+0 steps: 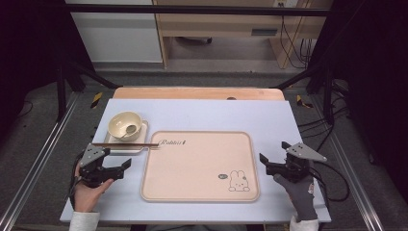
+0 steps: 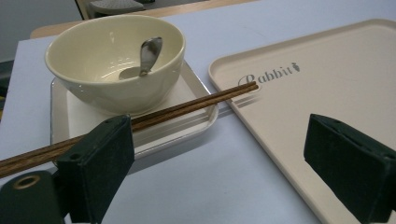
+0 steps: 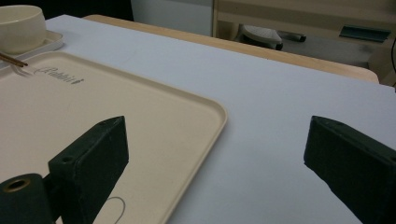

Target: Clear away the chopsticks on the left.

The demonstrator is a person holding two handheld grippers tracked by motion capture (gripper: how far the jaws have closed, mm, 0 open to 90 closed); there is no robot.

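Pale lilac tabletop (image 1: 202, 113) carries a beige plastic tray (image 1: 199, 166). Brown wooden chopsticks (image 1: 126, 144) rest across a white square dish (image 1: 115, 142). Left gripper (image 1: 126, 166) and right gripper (image 1: 263, 159) both gape empty.

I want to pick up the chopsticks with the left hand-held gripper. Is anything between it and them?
Nothing visible is. The left hand-held gripper is open just in front of the brown wooden chopsticks, which lie across the front rim of the small white rectangular plate; the cream ceramic bowl sits behind them.

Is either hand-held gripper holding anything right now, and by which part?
Nothing is held. The left hand-held gripper is open near the chopsticks, and the right hand-held gripper is open beside the tray.
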